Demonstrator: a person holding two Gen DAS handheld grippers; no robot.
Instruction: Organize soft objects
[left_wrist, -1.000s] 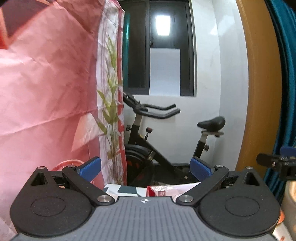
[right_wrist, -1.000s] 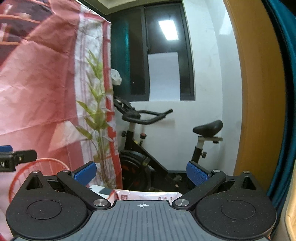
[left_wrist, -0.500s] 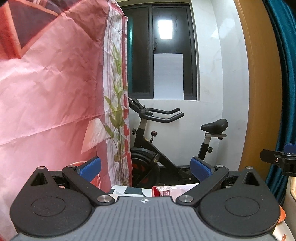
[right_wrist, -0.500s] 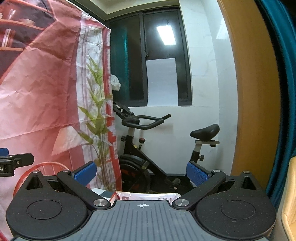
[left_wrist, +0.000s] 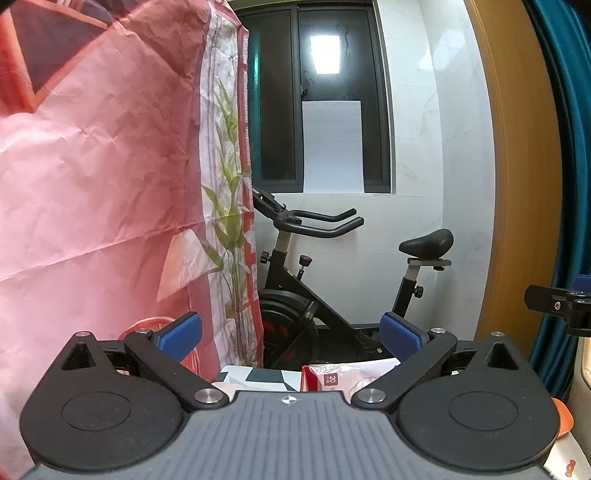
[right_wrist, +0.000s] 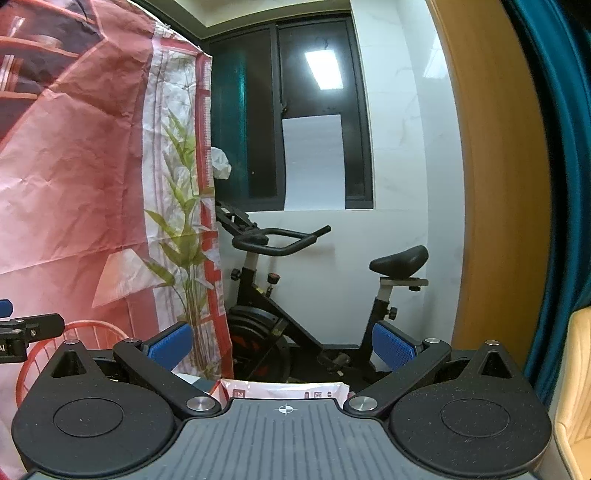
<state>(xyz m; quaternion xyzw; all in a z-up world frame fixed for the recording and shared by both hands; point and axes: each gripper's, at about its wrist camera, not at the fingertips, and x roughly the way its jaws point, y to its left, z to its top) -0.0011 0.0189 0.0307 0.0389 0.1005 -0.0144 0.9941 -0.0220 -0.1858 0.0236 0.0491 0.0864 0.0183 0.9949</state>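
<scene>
Two grippers, left gripper (left_wrist: 290, 334) and right gripper (right_wrist: 282, 343), raised level, jaws spread wide, holding nothing. Low beneath them, partly hidden: a white-and-red soft pack (left_wrist: 351, 374), also seen at (right_wrist: 284, 391). Probably light, squashy, film-wrapped and slippery; best pinched across a short edge. Beyond, only an exercise bike (left_wrist: 314, 280).

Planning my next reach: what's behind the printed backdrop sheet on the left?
Behind the backdrop sheet, its right edge hides the front of the exercise bike: handlebars, saddle and flywheel show. An orange wire basket stands at its foot. Anything further behind is covered.
</scene>
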